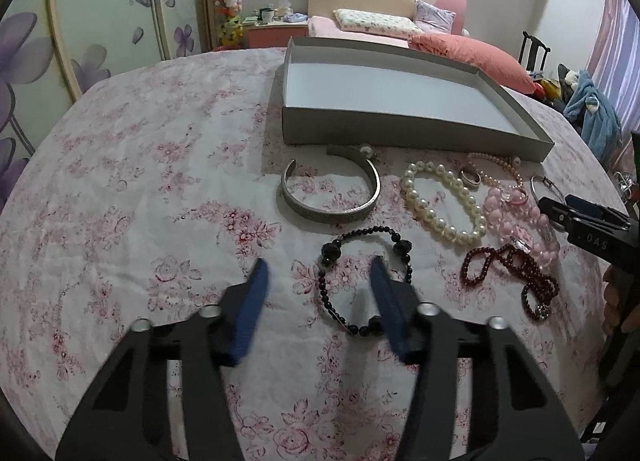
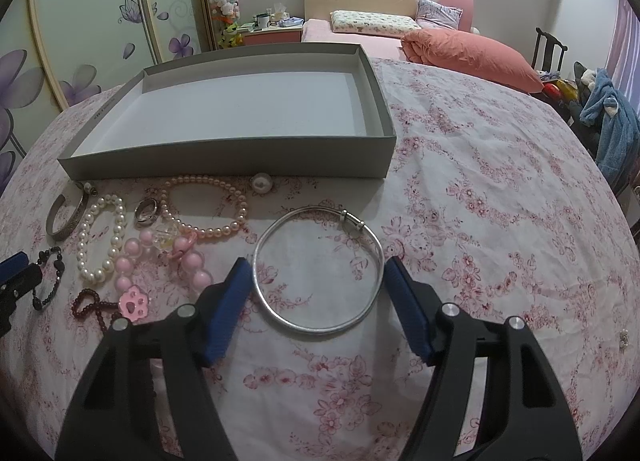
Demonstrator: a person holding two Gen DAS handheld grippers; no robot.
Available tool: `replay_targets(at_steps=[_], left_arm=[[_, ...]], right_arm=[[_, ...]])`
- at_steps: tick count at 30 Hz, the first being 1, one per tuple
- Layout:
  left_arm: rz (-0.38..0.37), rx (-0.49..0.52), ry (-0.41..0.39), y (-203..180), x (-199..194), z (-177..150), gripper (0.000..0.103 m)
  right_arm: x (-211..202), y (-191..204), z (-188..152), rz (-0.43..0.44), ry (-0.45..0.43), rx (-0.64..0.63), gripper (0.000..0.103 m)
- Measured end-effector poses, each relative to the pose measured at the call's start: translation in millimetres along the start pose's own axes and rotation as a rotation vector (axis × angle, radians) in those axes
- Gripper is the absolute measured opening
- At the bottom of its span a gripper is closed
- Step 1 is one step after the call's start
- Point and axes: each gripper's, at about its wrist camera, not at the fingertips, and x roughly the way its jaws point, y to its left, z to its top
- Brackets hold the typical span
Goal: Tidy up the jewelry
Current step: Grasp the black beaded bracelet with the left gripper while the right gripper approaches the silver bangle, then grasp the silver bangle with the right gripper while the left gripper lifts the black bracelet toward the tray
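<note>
Jewelry lies spread on the flowered tablecloth [image 2: 500, 197] of the bench. Lowest in the right wrist view, the right gripper [image 2: 318, 267] has its jaws released either side of a silver bangle [image 2: 320, 327]. The left gripper [image 1: 320, 269] is likewise released, its jaws straddling part of a black bead bracelet [image 1: 326, 251]. Letters "DAS" show on the right gripper at the left view's right edge. Farther up, a pearl bracelet [image 1: 440, 227], then the gray box [image 2: 224, 163]; print on its left rim is unreadable.
</note>
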Motion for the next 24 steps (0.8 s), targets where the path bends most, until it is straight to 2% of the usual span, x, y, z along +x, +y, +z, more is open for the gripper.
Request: replay_targets(at_steps=[5, 11, 17, 24], left_arm=[[0.007, 0.039, 0.0, -7, 1, -2, 0.023], [0.002, 0.052, 0.001, -8, -1, -4, 0.005], [-0.003, 0.027, -0.012, 1, -5, -3, 0.005], [-0.05, -0.018, -0.085, 11, -25, 3, 0.005]], right_arm=[[0, 0, 0, 0.0, 0.001, 0.001, 0.067], [-1, 0, 0, -0.003, 0.002, 0.0, 0.067], [-9, -5, -11, -0.003, 0.003, 0.017, 0.067], [-20, -10, -20, 0.018, -0.012, 0.043, 0.067]])
